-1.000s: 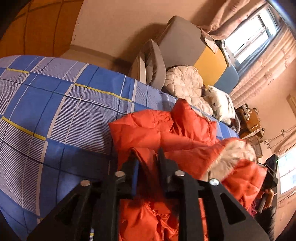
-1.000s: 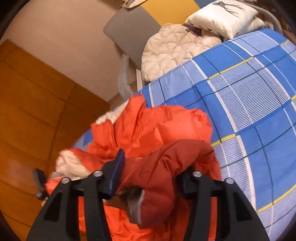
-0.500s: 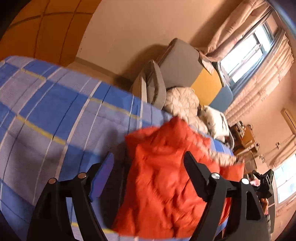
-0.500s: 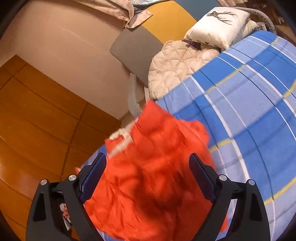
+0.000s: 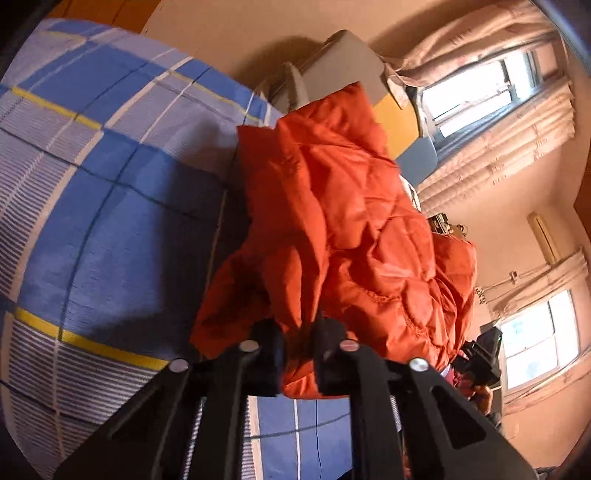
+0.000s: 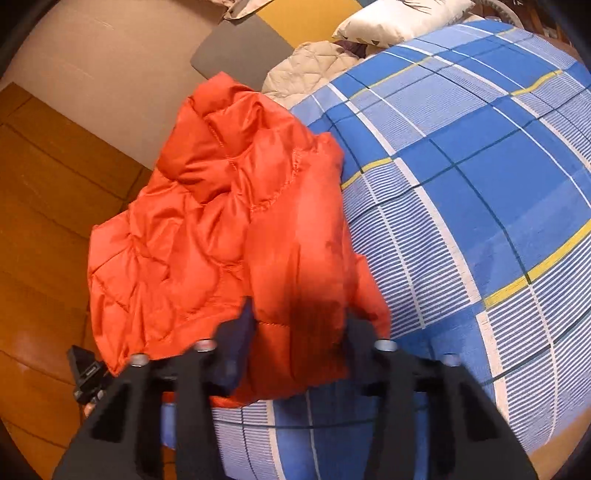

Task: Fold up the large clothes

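An orange quilted jacket [image 5: 343, 221] lies folded on the blue plaid bed [image 5: 110, 221], close to the bed's near edge. My left gripper [image 5: 299, 332] is shut on a bunch of the jacket's near hem. In the right wrist view the same jacket [image 6: 221, 221] spreads over the left corner of the bed [image 6: 480, 184]. My right gripper [image 6: 295, 332] has a thick fold of the jacket's near edge between its fingers, and its jaws are closing on it. The hem under both grippers is partly hidden by the fingers.
At the bed's head stand a grey and yellow padded headboard [image 6: 236, 48], a beige quilted blanket [image 6: 306, 74] and a white pillow [image 6: 399, 18]. Curtained windows [image 5: 476, 96] are on the right. Wooden floor [image 6: 44, 206] lies left of the bed.
Both grippers let go of the jacket and stood wide open half a second ago. Since then they have dropped toward its near edge and closed on it. The jacket now lies folded over.
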